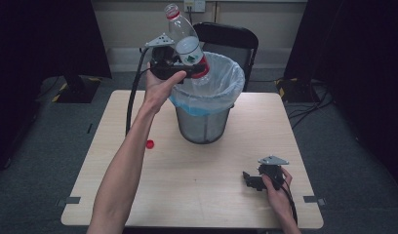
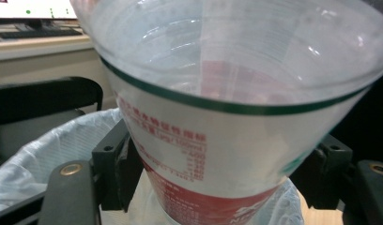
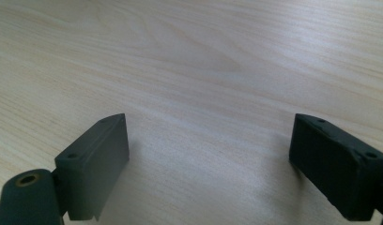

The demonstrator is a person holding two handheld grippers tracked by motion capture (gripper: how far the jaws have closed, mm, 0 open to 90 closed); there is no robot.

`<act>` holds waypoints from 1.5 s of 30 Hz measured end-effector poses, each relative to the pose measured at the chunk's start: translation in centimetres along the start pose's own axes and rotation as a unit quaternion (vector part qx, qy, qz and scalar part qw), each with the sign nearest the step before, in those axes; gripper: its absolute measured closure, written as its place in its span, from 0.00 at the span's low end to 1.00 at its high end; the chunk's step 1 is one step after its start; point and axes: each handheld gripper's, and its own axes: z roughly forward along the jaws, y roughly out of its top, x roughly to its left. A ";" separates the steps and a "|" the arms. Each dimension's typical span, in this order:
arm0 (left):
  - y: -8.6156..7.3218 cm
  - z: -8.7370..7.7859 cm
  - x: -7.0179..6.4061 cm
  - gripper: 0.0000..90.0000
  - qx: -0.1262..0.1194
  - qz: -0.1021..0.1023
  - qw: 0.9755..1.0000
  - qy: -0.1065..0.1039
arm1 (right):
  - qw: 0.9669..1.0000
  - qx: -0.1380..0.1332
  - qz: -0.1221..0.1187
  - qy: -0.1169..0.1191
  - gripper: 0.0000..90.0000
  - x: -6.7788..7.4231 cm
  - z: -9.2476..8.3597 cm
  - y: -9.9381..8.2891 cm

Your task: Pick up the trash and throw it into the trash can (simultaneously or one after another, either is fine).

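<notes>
In the high view, the left gripper (image 1: 189, 73) is raised above the pale wooden worktop (image 1: 197, 170), its fingers clamped on the lower, labelled part of a clear plastic bottle with a red-and-white label (image 1: 184, 36); the bottle is tilted, neck up and leaning away to the left, its base end over the near-left rim of the round wire-mesh bin lined with a translucent white bag (image 1: 207, 100); the bin stands at the far middle of the worktop; a small red bottle cap (image 1: 149, 143) lies on the worktop left of the bin, well apart from the bottle; the right gripper (image 1: 250, 180) rests low at the near right of the worktop, held by a hand, apart from everything else; a black chair (image 1: 236, 36) stands behind the bin

In the left gripper view, the bottle (image 2: 227, 117) sits between the two black fingers (image 2: 117, 168), which press on its labelled wall from either side; a green band rings the label's upper edge, red print runs below it; the bag-lined bin (image 2: 44, 150) lies beneath and behind

In the right gripper view, the fingers (image 3: 98, 164) stand wide apart with nothing between them, just above bare wood grain of the worktop (image 3: 203, 61)
</notes>
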 end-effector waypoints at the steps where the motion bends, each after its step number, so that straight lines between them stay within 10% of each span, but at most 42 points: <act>1: -0.1 0.0 0.0 0.30 -0.003 -0.001 1.000 0.002 | 1.000 0.000 0.000 0.000 0.13 0.0 0.0 0.0; 45: -4.4 -10.2 1.3 0.26 0.017 0.000 0.999 0.052 | 1.000 0.000 0.000 0.000 0.13 0.0 0.0 0.0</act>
